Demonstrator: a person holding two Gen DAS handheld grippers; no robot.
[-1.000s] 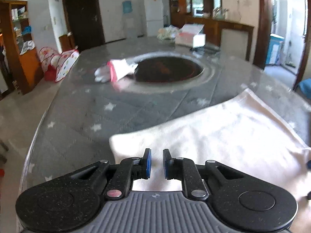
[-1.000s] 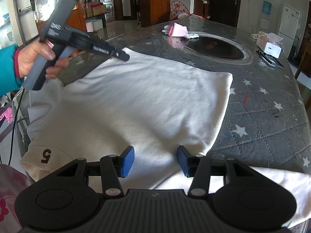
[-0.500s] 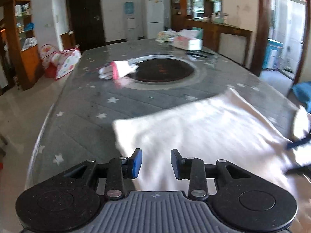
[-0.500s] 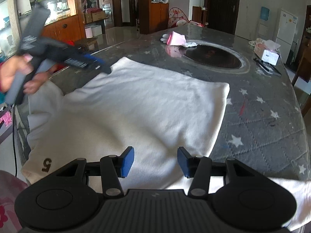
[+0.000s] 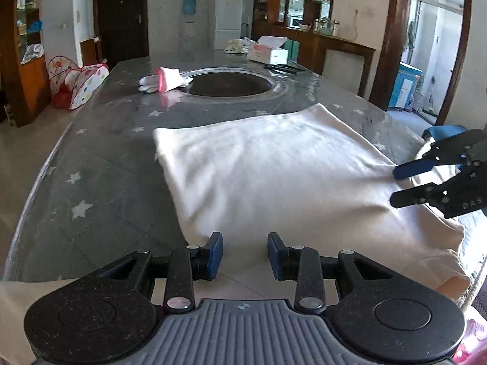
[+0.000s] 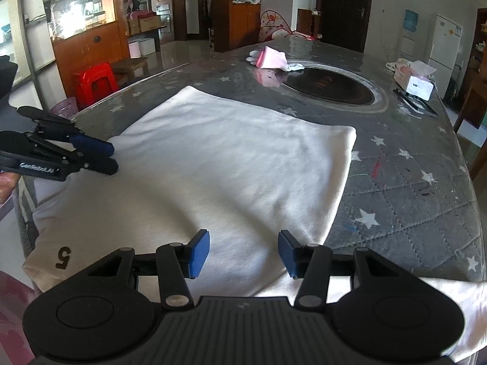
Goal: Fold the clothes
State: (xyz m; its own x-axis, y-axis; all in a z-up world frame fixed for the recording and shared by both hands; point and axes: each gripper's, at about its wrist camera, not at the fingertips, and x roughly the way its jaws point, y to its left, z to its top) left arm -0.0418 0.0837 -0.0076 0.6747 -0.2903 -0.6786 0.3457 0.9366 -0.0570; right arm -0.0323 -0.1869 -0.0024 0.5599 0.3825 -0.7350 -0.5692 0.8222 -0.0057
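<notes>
A white sweatshirt (image 5: 274,176) lies spread flat on the grey star-patterned table (image 5: 100,158); it also shows in the right wrist view (image 6: 231,164), with a brown "5" (image 6: 63,257) near its near left corner. My left gripper (image 5: 244,255) is open and empty, just above the garment's near edge. My right gripper (image 6: 243,253) is open and empty over the garment's near edge. Each gripper shows in the other's view: the right gripper (image 5: 404,185) at the garment's right edge, the left gripper (image 6: 105,158) at its left edge.
A pink and white glove (image 5: 164,80) lies beside the dark round inset (image 5: 228,85) in the middle of the table. A tissue box (image 6: 415,82) and a black tool (image 6: 414,106) sit at the far end. A red stool (image 6: 94,83) stands on the floor.
My left gripper opened from nearly shut and pulled back toward the garment's near edge. The garment now lies flatter. My right gripper stayed open and barely moved.
</notes>
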